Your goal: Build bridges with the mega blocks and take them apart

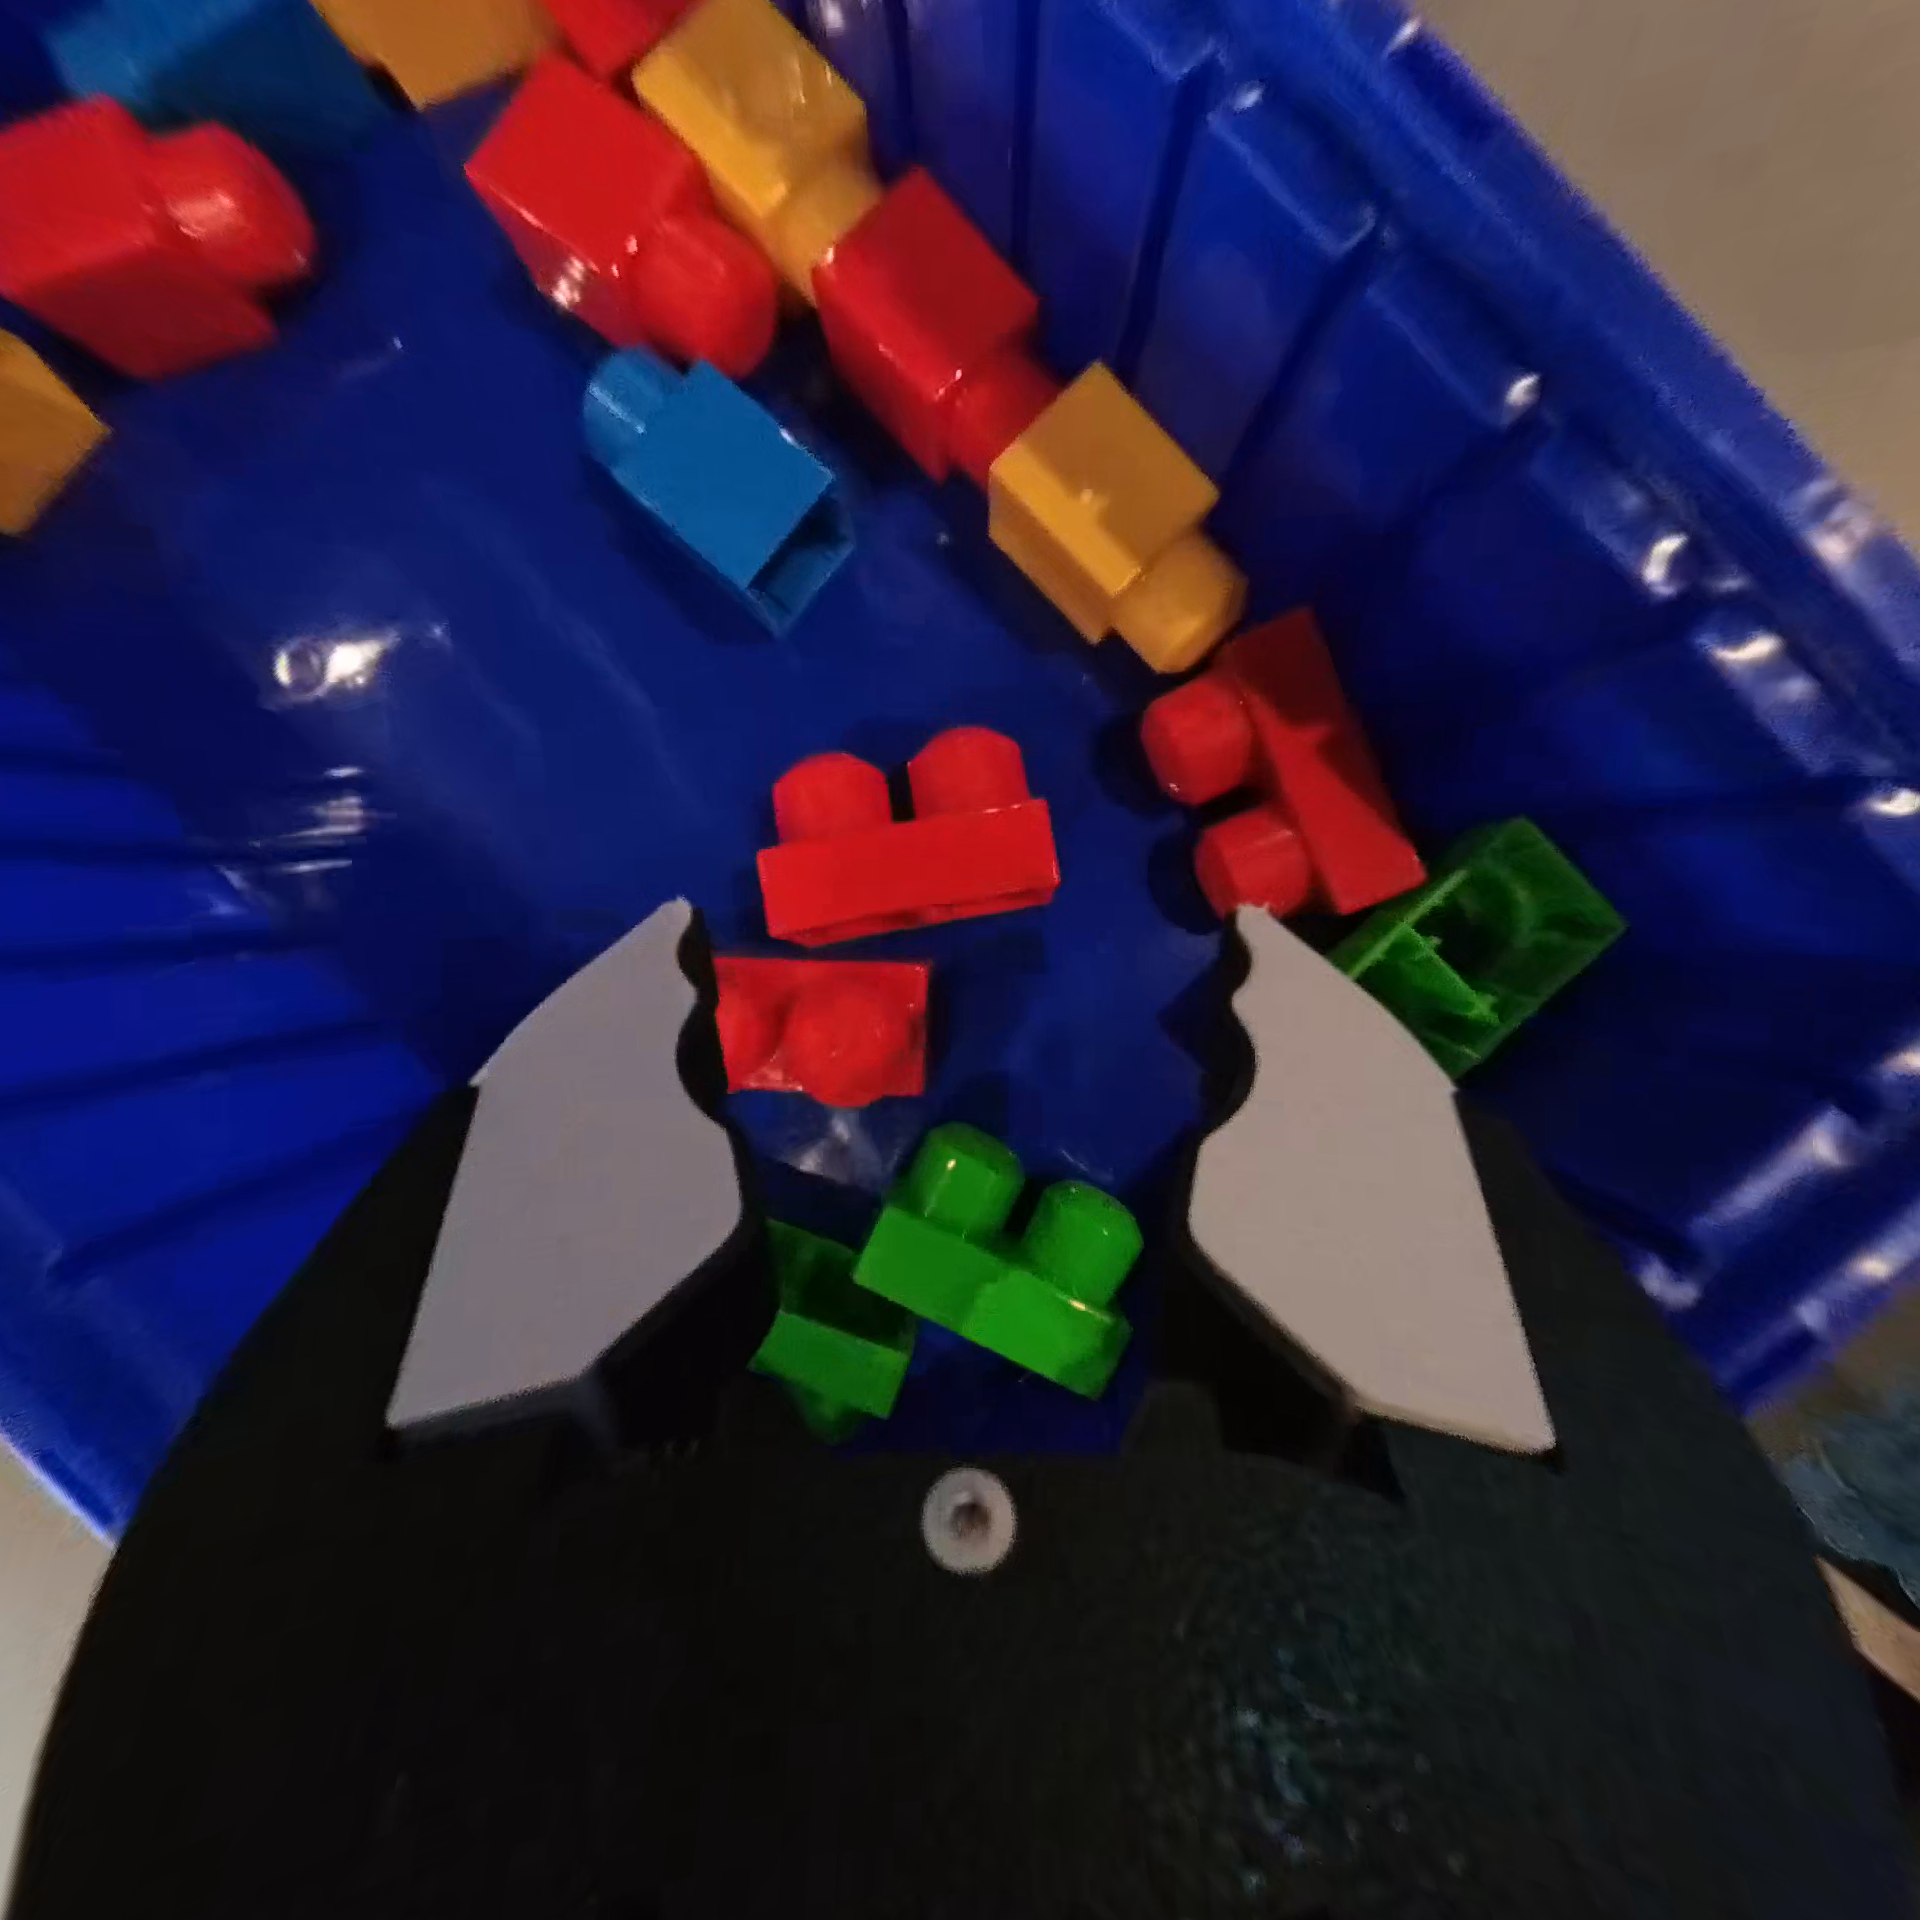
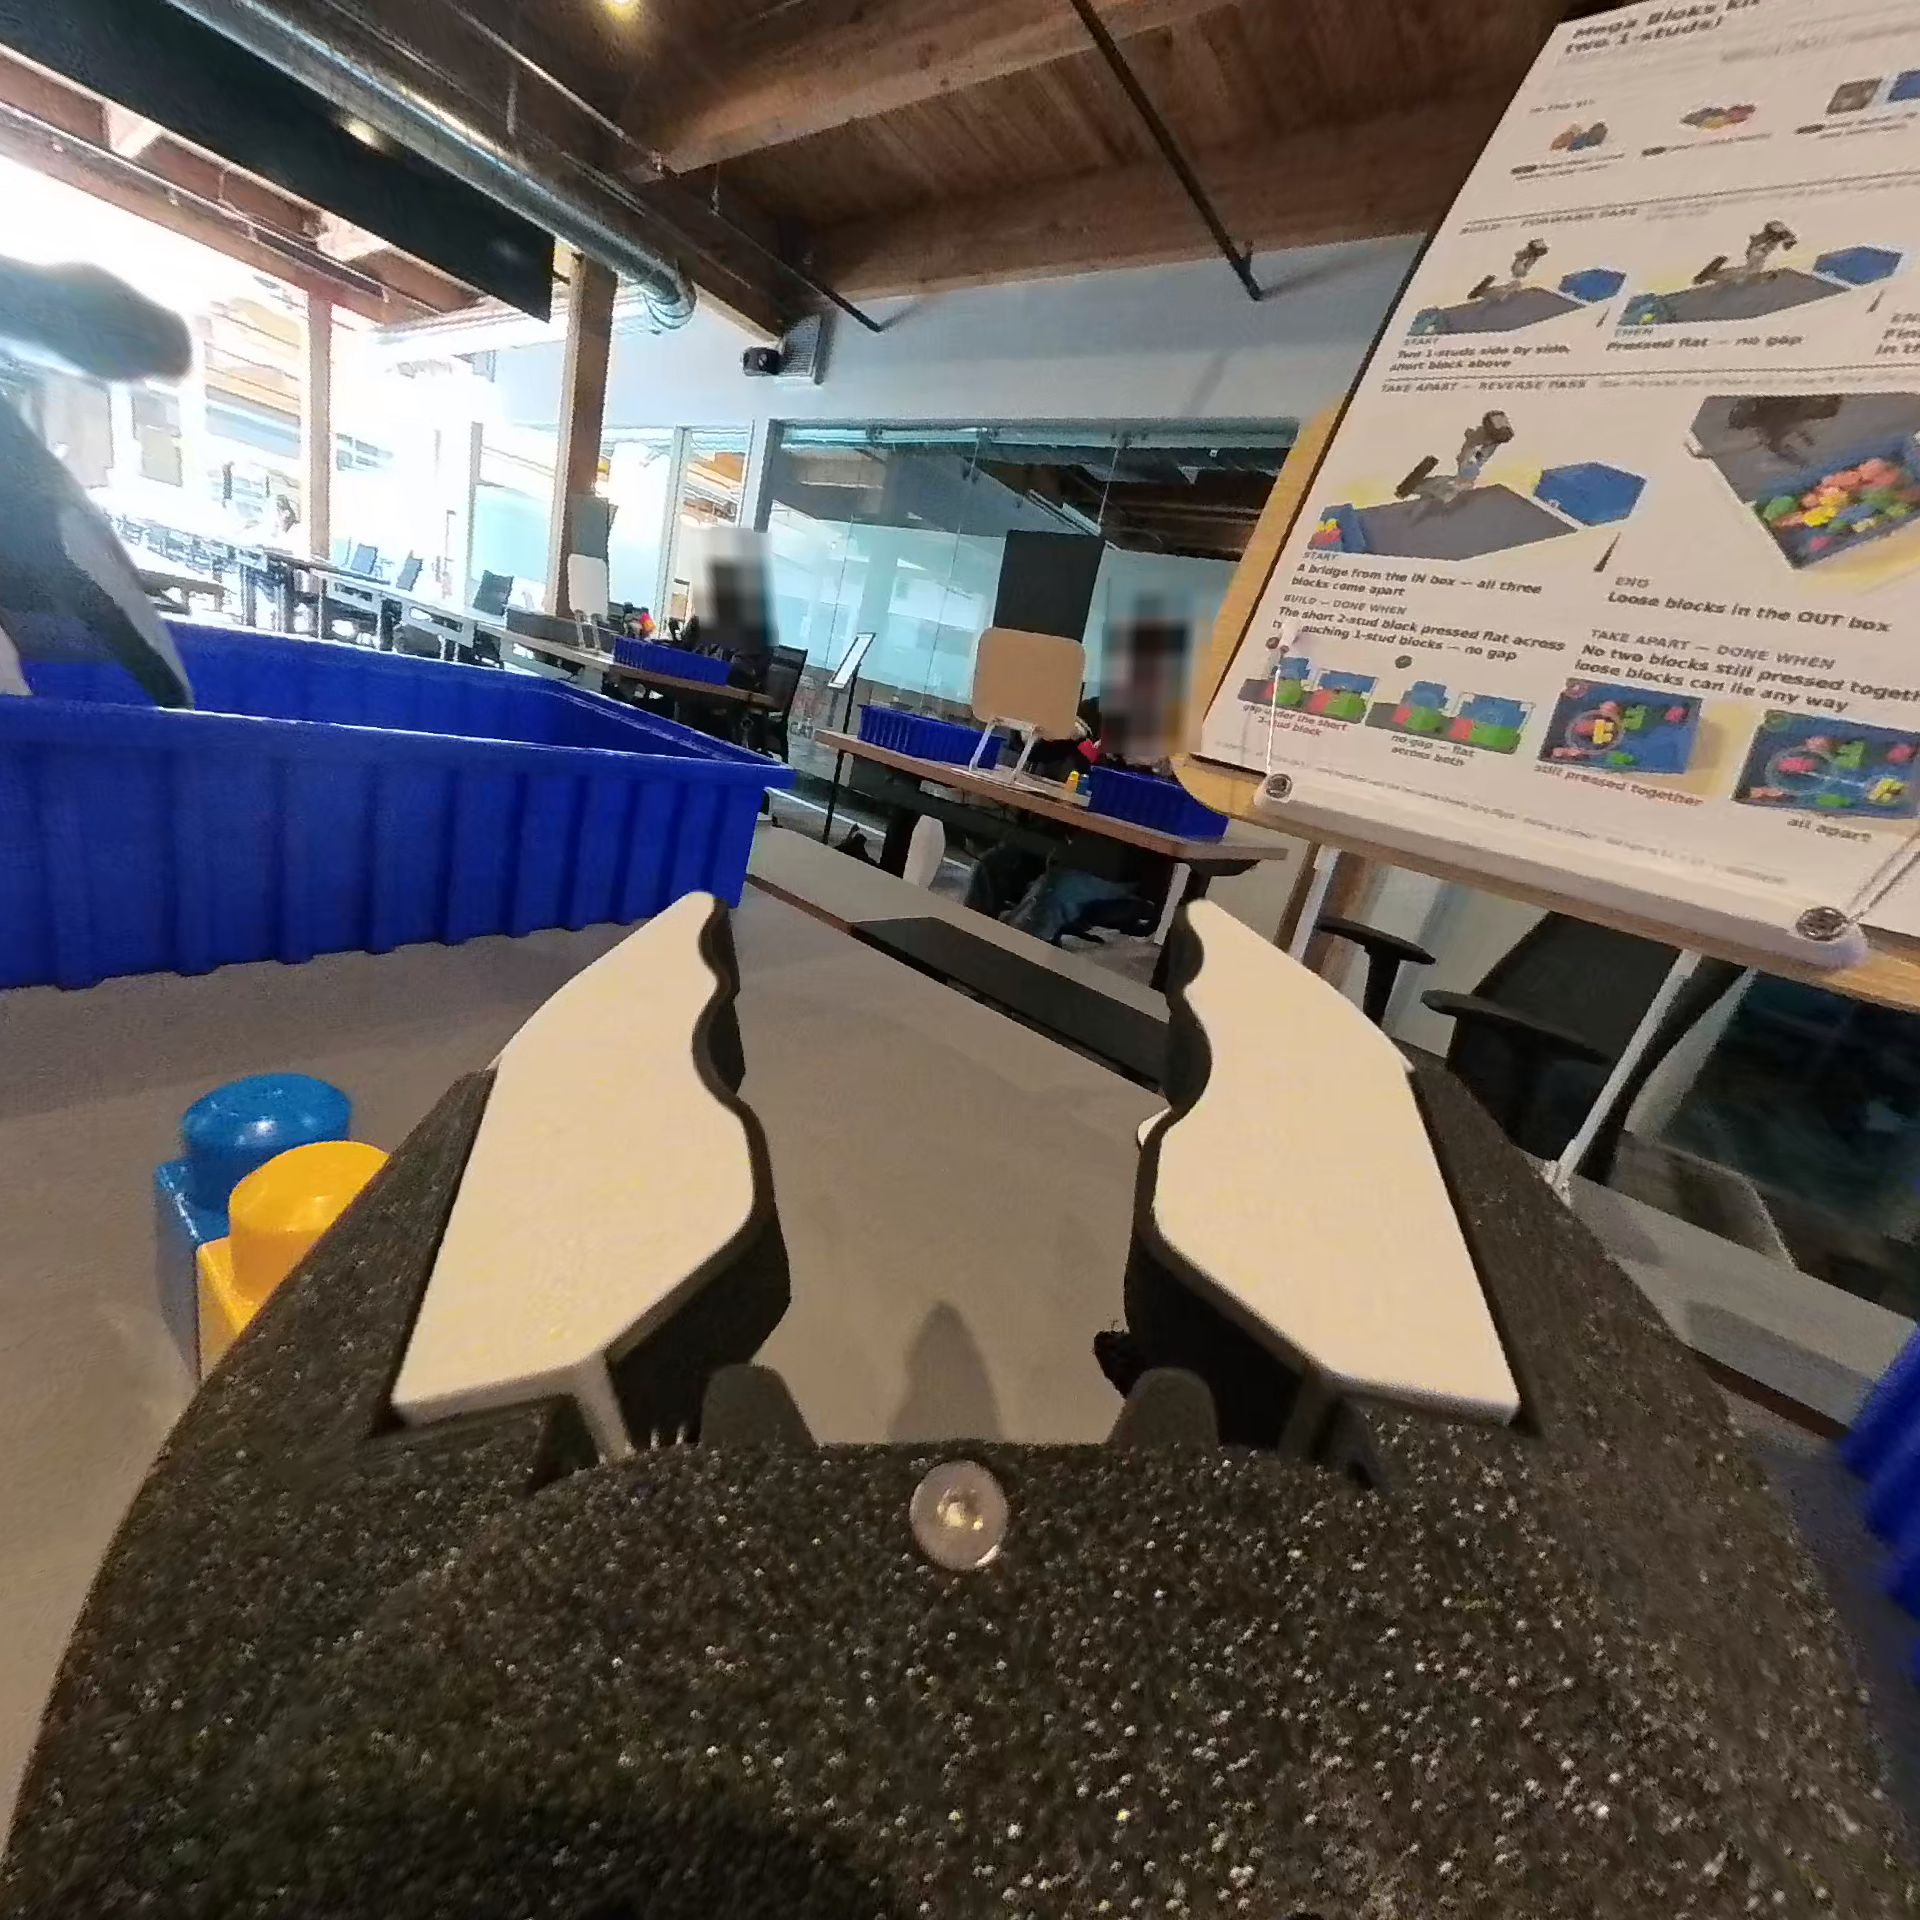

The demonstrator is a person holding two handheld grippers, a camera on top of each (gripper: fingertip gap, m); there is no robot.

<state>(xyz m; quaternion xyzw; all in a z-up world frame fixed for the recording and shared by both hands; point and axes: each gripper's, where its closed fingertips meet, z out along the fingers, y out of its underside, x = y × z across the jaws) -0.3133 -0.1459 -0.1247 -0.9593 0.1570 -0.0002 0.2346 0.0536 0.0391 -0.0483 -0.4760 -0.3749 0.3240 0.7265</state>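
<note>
My left gripper (image 1: 966,914) is open and empty, pointing down into a blue bin (image 1: 1558,582) of loose blocks. Between its fingers lie a small red block (image 1: 821,1023) and a green two-stud block (image 1: 997,1257). A flat red two-stud block (image 1: 904,842) lies just past the fingertips. Red, yellow and blue one-stud blocks lie farther back. My right gripper (image 2: 951,914) is open and empty, low over the grey table (image 2: 935,1143). A blue one-stud block (image 2: 249,1132) and a yellow one-stud block (image 2: 281,1236) stand side by side at its left.
The blue bin (image 2: 364,831) stands at the left in the right wrist view, with the other gripper (image 2: 73,540) over it. An instruction board (image 2: 1621,468) stands at the right. A second blue bin's edge (image 2: 1886,1455) shows at the far right. Desks, chairs and people sit far behind.
</note>
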